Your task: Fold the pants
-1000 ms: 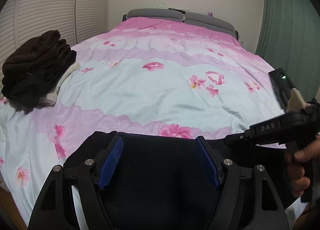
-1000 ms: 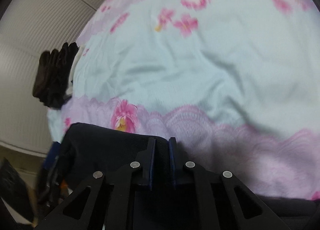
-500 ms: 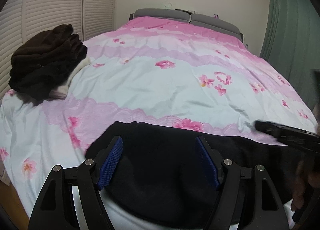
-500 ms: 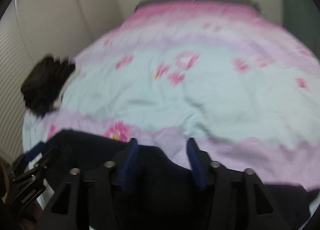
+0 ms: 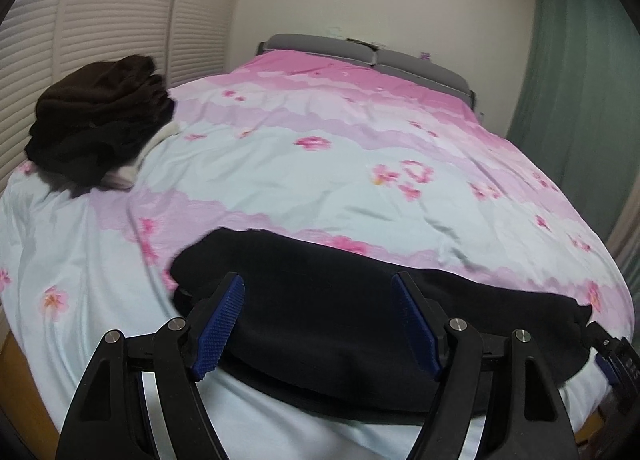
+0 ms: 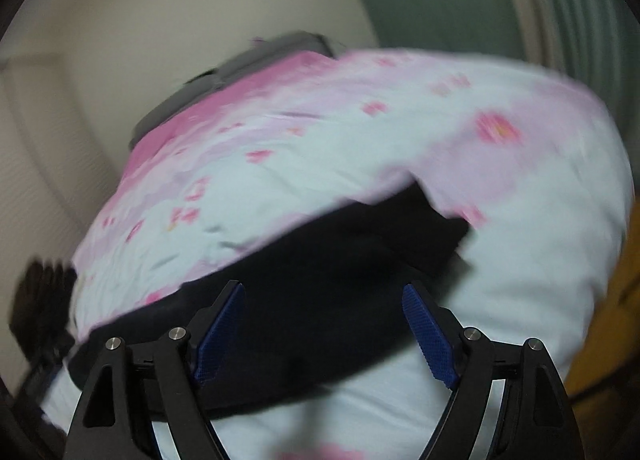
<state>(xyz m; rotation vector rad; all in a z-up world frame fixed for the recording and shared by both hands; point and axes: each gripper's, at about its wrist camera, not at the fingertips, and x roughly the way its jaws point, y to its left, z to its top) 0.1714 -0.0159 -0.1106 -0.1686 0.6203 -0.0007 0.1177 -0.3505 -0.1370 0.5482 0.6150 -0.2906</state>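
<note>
Black pants (image 5: 328,312) lie in a long band across the near edge of the bed, over the pink flowered cover (image 5: 320,163). My left gripper (image 5: 320,324) hovers above their left part, open, its blue pads (image 5: 218,328) apart from the cloth. In the blurred right wrist view the same pants (image 6: 320,284) stretch from lower left to a square end at the right. My right gripper (image 6: 324,332) stands over them with its jaws opening wide and nothing pressed between the pads. A corner of the right gripper shows at the left wrist view's lower right edge.
A heap of dark folded clothes (image 5: 96,123) with a white piece under it sits at the bed's left edge, by louvred doors (image 5: 100,19). Grey pillows (image 5: 368,55) lie at the head. A green curtain (image 5: 584,79) hangs on the right. Wooden floor (image 6: 612,320) borders the bed.
My right gripper let go of the pants, opened wide, and swung to the right along them while rolling. My left gripper drew back a little to the left, showing more of the pants.
</note>
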